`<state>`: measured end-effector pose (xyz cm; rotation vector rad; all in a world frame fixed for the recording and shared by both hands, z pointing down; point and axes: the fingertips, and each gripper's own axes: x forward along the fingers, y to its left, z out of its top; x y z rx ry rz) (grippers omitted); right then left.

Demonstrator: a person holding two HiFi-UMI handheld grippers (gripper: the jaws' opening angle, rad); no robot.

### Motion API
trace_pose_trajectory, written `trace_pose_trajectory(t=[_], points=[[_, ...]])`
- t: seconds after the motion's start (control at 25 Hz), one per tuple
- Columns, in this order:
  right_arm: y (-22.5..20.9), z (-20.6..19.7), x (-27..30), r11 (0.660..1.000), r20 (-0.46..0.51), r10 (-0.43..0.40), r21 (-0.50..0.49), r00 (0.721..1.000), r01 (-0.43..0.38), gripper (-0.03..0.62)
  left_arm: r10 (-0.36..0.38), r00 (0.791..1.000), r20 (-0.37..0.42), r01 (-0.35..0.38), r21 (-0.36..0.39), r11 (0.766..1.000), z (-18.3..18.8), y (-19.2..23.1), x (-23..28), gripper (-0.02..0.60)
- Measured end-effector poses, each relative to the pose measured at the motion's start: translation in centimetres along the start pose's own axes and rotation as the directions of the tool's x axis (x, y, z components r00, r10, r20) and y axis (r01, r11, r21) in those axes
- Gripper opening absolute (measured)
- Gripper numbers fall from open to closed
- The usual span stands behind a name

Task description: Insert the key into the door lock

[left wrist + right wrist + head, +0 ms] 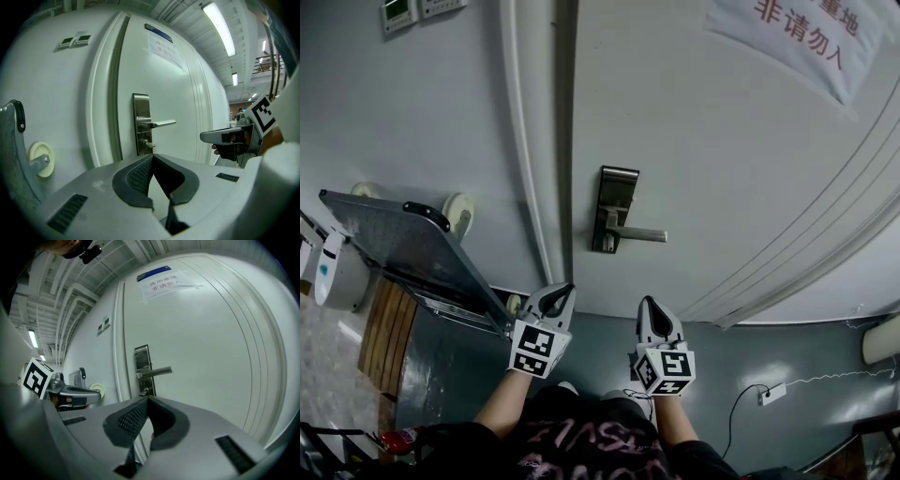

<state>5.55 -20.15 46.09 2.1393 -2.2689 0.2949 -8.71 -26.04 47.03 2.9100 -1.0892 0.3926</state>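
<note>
Held left tongs (570, 289) with tips pressed together, nothing between them. Found door lock (617, 187) ahead of and above both tongs, well apart from them, roughly midway between the two. Noted a small metal stub (149, 144) under the lever handle (639, 234), possibly the key, too small to tell. Held right tongs (647, 302) likewise closed and empty. Judged needful: key located first, then a slow approach square to the keyway, blade lined up with the slot.
</note>
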Motion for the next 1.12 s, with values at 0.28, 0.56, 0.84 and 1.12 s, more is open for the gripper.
trace_pose_trajectory(t=[0.28, 0.56, 0.84, 1.12], points=[[0.04, -0.24, -0.03, 1.0, 0.003, 0.006, 0.005, 1.0, -0.006, 0.063, 0.012, 1.0, 0.006, -0.012, 0.017, 1.0, 0.44, -0.01, -0.21, 0.012], [0.25, -0.28, 0.32, 1.0, -0.004, 0.02, 0.004, 1.0, -0.02, 0.063, 0.02, 1.0, -0.001, -0.02, 0.021, 1.0, 0.48, 0.23, -0.22, 0.012], [0.42, -0.42, 0.5, 1.0, -0.008, 0.023, -0.01, 1.0, -0.023, 0.063, 0.009, 1.0, -0.002, -0.009, 0.021, 1.0, 0.34, 0.12, 0.05, 0.012], [0.3, -0.05, 0.76, 1.0, -0.009, 0.02, -0.02, 1.0, -0.021, 0.063, -0.004, 1.0, 0.003, 0.004, 0.019, 1.0, 0.64, 0.04, 0.35, 0.012]])
